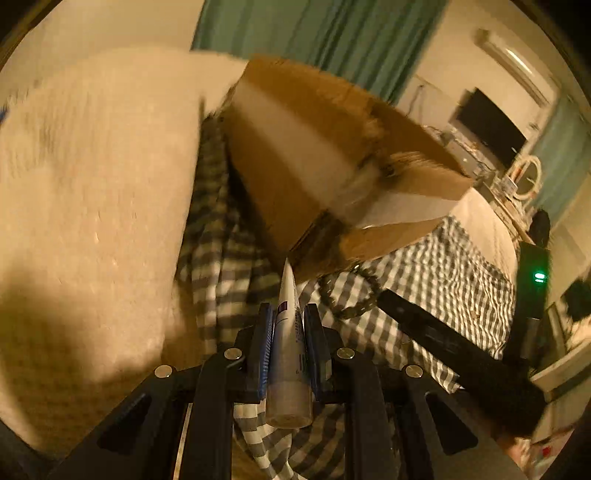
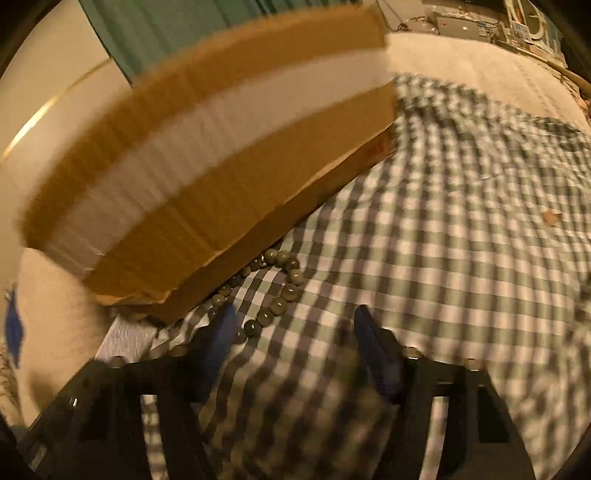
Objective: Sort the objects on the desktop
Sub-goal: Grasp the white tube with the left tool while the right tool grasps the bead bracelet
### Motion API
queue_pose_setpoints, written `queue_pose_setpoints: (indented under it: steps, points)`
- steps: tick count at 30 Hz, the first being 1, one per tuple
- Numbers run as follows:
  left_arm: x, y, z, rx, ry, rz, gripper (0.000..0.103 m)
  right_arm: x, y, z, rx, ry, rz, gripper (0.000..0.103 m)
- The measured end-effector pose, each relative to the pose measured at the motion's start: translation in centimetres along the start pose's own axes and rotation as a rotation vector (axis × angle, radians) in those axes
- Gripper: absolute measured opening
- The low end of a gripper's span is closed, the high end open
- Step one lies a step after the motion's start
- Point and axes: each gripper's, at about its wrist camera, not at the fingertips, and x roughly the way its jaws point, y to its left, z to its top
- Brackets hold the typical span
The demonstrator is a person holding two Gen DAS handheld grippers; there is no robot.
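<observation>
My left gripper [image 1: 289,314] is shut on a white tube [image 1: 288,332] with a clear cap toward the camera; its crimped end points at the corner of a cardboard box [image 1: 325,155] with a white tape strip. A string of dark green beads [image 1: 351,295] lies on the checked cloth just right of the tube. In the right wrist view, my right gripper [image 2: 295,314] stands open low over the checked cloth [image 2: 443,240], its left finger over the bead string [image 2: 275,291], which curls out from under the box [image 2: 207,155]. This view is blurred.
A cream fuzzy blanket [image 1: 85,192] fills the left side. The other gripper's black body [image 1: 454,343] crosses the lower right of the left wrist view. A dark screen [image 1: 487,129] and cluttered shelf stand far right; green curtains [image 1: 325,33] hang behind.
</observation>
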Motion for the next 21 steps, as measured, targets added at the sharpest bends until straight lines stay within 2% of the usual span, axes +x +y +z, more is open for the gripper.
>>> queue_pose_setpoints:
  steps: [2, 3, 4, 6, 11, 14, 21]
  points:
    - [0.3, 0.3, 0.1, -0.007, 0.001, 0.013, 0.017, 1.8, 0.5, 0.3, -0.005, 0.006, -0.025, 0.047]
    - [0.4, 0.3, 0.2, -0.009, 0.000, 0.015, 0.017, 2.2, 0.7, 0.4, -0.011, 0.000, -0.031, 0.042]
    - [0.5, 0.4, 0.3, -0.013, -0.002, 0.015, 0.017, 2.5, 0.8, 0.5, -0.015, -0.005, -0.038, 0.027]
    - [0.7, 0.3, 0.4, -0.013, -0.006, 0.022, 0.017, 2.7, 0.8, 0.5, -0.019, -0.002, -0.054, 0.012]
    - [0.8, 0.5, 0.3, -0.036, 0.000, 0.012, 0.017, -0.8, 0.5, -0.8, -0.068, -0.016, -0.074, 0.011]
    - [0.2, 0.4, 0.0, -0.043, -0.004, -0.008, 0.017, -4.0, 0.2, -1.4, -0.101, -0.050, -0.118, 0.011]
    - [-4.4, -1.3, 0.1, 0.069, -0.099, -0.084, 0.017, -12.2, 1.9, -0.4, -0.245, -0.144, -0.239, 0.011]
